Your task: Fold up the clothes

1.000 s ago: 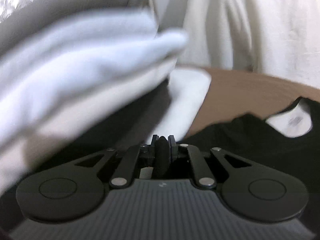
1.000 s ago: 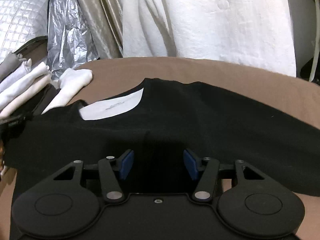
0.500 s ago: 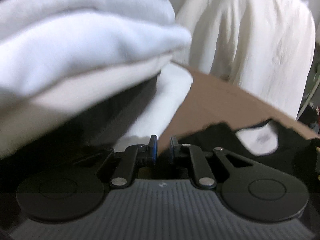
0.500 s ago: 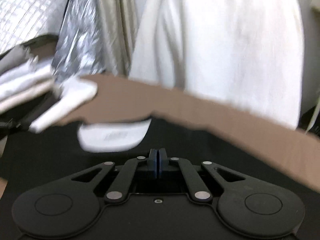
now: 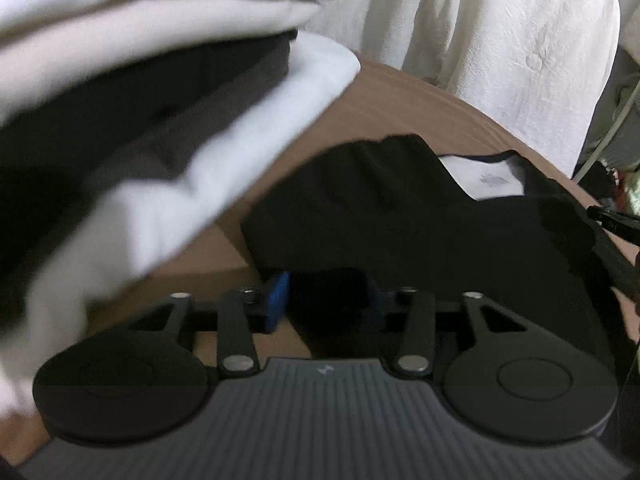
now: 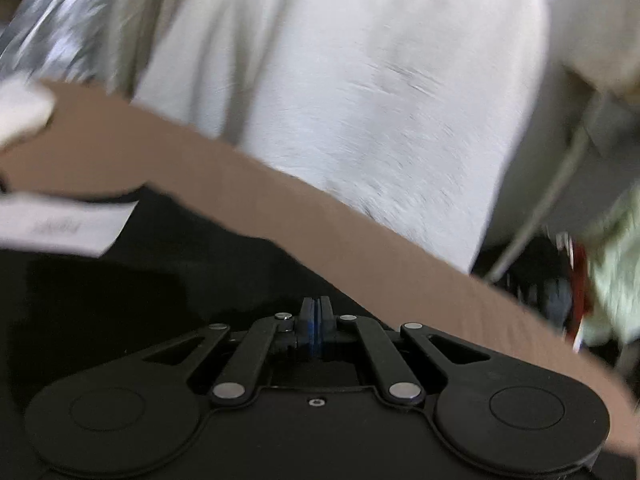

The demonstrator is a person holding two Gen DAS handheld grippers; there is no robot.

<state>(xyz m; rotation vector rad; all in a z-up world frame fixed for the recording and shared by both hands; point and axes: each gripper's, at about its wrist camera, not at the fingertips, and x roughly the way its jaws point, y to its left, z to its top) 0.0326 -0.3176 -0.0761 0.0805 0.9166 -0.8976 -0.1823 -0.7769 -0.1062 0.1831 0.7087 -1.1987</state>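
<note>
Lying spread on the brown table (image 5: 404, 92), the black shirt (image 5: 420, 216) is showing its white neck label (image 5: 486, 178). The left gripper (image 5: 324, 304) is hovering at the shirt's near edge, jaws wide apart, dark cloth between the blue pads (image 5: 276, 300). The right gripper (image 6: 315, 328) is sitting over black fabric, jaws pressed together; whether cloth is pinched cannot be told. A stack of folded clothes (image 5: 168, 80) is sitting just left.

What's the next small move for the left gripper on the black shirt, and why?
Probably close the left gripper on the near edge of the black shirt. Its fingers are open with dark fabric between them, while the right gripper is shut low over the shirt; whether it pinches cloth is unclear. The shirt lies on the brown table, so a second grip would let both lift for a fold.
</note>
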